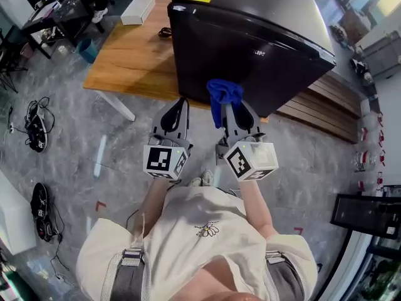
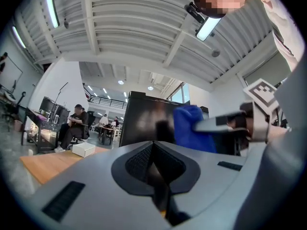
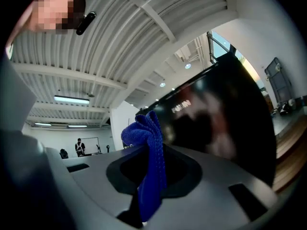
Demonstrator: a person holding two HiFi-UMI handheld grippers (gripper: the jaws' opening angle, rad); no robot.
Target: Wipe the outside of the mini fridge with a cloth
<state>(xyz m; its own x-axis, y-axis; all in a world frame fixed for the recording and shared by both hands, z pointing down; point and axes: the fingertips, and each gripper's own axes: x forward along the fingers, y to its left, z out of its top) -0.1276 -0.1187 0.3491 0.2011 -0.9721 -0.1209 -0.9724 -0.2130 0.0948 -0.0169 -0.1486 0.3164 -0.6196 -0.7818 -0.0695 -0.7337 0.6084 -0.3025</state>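
Two grippers sit nearest the person: the left gripper (image 2: 153,152) has its jaws pressed together on nothing, and the right gripper (image 3: 152,176) pinches a blue cloth (image 3: 146,143). Just beyond, the black mini fridge (image 1: 263,36) stands at the wooden table's (image 1: 131,61) near edge. Wiping seems about to begin; next, press the cloth flat against the fridge's front and sweep.

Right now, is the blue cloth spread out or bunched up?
Bunched up. The cloth is crumpled into a wad beyond the tips of the right gripper, which is shut on a narrow strip of it; no part lies flat.
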